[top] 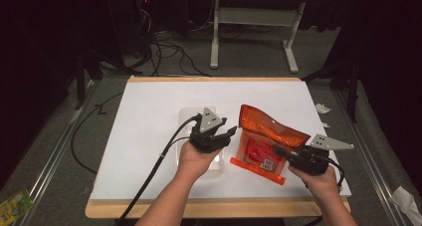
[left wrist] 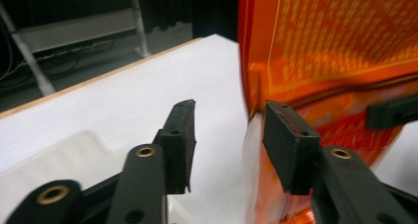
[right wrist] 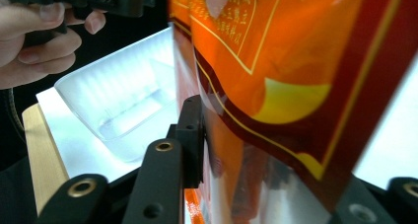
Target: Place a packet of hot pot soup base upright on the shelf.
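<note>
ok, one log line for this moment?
left gripper: open, beside pouch | right gripper: shut on pouch | pouch: upright on table | tray: left of pouch

On the desk (top: 149, 136) in front of you, the tray (top: 186, 117) sits near the middle, and the pouch (top: 263, 141) stands just to its right. Your left claw (top: 215, 136) hangs over the tray's right part, beside the pouch's left edge. Your right claw (top: 281, 154) is at the pouch's lower right, with the pouch between its jaws.
</note>
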`<state>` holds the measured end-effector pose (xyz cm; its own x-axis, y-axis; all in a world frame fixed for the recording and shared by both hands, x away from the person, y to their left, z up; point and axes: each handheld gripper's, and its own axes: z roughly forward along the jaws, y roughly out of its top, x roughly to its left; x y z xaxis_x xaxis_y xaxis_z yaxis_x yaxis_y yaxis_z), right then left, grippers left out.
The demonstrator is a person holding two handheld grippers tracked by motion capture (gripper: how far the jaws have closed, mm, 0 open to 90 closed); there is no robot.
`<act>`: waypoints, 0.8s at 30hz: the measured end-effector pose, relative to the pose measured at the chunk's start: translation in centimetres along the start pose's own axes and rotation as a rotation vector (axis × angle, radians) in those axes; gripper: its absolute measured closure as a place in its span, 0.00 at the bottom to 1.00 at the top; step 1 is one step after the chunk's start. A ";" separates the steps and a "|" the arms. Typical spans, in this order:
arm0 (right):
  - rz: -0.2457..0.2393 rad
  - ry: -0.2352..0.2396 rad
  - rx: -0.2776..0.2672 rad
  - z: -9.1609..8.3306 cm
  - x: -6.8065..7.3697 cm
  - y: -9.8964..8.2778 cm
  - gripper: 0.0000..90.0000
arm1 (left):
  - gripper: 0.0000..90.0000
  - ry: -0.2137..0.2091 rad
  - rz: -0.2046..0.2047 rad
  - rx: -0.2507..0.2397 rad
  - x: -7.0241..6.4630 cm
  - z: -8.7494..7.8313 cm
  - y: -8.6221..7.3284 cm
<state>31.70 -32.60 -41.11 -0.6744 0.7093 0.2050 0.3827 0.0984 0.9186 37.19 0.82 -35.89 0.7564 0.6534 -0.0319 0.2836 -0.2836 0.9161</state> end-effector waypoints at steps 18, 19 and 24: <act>-0.005 -0.006 0.015 -0.3 0.7 -0.1 0.80 | 0.44 0.223 -0.037 0.051 6.8 -10.3 -7.1; -0.006 -0.006 0.017 -0.3 0.7 -0.1 0.80 | 0.44 0.235 -0.049 0.056 7.1 -10.9 -7.9; -0.013 -0.011 0.035 -0.4 1.1 0.0 0.80 | 0.42 0.302 -0.095 0.101 8.7 -13.1 -12.3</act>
<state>30.73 -32.10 -40.77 -0.6728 0.7153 0.1889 0.3955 0.1319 0.9090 32.60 19.21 -42.21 0.5194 0.8543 0.0183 0.4126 -0.2694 0.8702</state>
